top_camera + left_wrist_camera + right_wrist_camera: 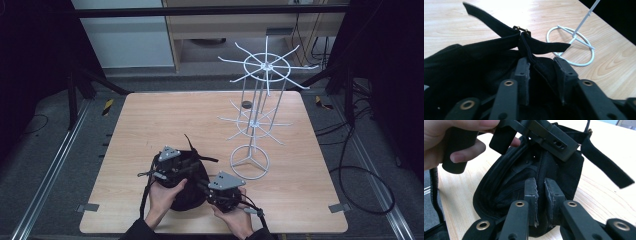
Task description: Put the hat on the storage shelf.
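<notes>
At the near edge of the table (pixel 150 120), the right gripper (pixel 541 187) is pinching the black cap (pixel 187 192) steady, so the half-open left gripper (pixel 542 66) is straddling its back strap (pixel 541 46) unclamped.

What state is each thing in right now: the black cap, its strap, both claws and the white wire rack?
Black fabric cap: lying on the wooden table, handled by both claws.
Black back strap with brass buckle: loose, ends sticking out.
Left claw: jaws apart around a fold of the cap's rim, no firm pinch visible.
Right claw: jaws nearly together, pinching the cap's edge.
White wire display rack: upright, hooks empty.
Small dark disc: lying flat behind the rack.
</notes>
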A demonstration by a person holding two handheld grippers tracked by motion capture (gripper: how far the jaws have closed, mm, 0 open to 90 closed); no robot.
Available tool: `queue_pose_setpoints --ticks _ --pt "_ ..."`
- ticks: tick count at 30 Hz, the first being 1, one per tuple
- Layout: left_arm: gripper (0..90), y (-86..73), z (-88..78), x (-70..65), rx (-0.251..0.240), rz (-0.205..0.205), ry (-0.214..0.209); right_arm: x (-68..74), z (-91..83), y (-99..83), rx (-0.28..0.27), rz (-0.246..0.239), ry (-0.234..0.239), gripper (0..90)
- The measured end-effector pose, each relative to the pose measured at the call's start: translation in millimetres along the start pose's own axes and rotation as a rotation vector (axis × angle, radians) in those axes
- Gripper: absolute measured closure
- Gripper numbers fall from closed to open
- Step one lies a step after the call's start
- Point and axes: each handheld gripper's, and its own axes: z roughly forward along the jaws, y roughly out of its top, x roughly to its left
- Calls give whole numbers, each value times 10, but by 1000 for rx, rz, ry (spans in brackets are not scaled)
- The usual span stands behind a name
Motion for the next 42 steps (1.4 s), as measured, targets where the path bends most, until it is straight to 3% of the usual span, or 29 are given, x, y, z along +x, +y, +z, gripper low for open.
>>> queue_pose_setpoints --ticks 4,7,11,16,18,25,32,35,37,42 --pt "738 -15 3 2 -16 -7 -22 3 -4 8 -7 9 13 765" --pt "791 -8 -35 5 -34 -9 -35 -2 -47 29 -20 28 44 671" --pt "804 8 -117 23 -59 -8 -47 -51 -210 60 -66 38 72 595" --pt "811 56 -283 24 -101 2 -58 -221 -376 38 -118 91 51 571" --pt "812 86 -364 24 -123 14 -67 -274 -384 16 -114 106 41 562" --pt "815 160 -574 -47 -187 51 -102 -279 -325 -26 -88 90 39 526" --pt "816 191 -637 -140 -207 81 -136 -242 -319 -14 -105 70 75 495" --pt "816 192 -626 -169 -210 89 -153 -232 -311 -11 -108 66 88 509" --pt "817 195 -623 -185 -210 96 -160 -234 -290 -17 -101 74 115 572" --pt "817 191 -609 -199 -206 105 -181 -204 -229 -28 -84 61 166 811"
